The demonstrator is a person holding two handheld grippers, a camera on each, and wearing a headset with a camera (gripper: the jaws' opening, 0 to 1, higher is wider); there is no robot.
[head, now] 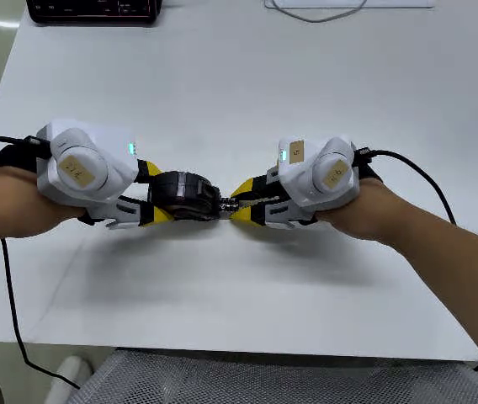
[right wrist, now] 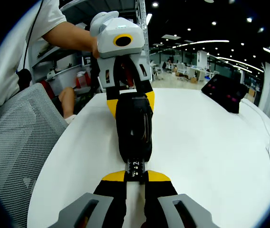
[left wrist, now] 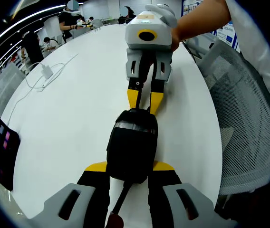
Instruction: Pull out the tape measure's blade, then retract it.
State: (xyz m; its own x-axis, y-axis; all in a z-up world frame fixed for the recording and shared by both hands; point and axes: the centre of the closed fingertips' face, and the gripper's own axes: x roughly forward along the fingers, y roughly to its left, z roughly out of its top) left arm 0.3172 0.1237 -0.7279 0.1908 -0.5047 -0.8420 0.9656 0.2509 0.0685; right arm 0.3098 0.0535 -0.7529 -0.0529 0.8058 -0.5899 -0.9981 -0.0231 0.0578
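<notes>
One tape measure (head: 184, 195), black case, lies on its side on the white table (head: 222, 84), between two grippers set tip to tip. Left gripper (head: 156, 192): jaws clamped on the case, one on each flank. Right gripper (head: 241, 202): jaws closed on the blade's end hook (right wrist: 135, 166), just beside the case mouth; hardly any blade shows. Case at table centre, near the front edge. Count: one tape measure, two grippers, two hands.
</notes>
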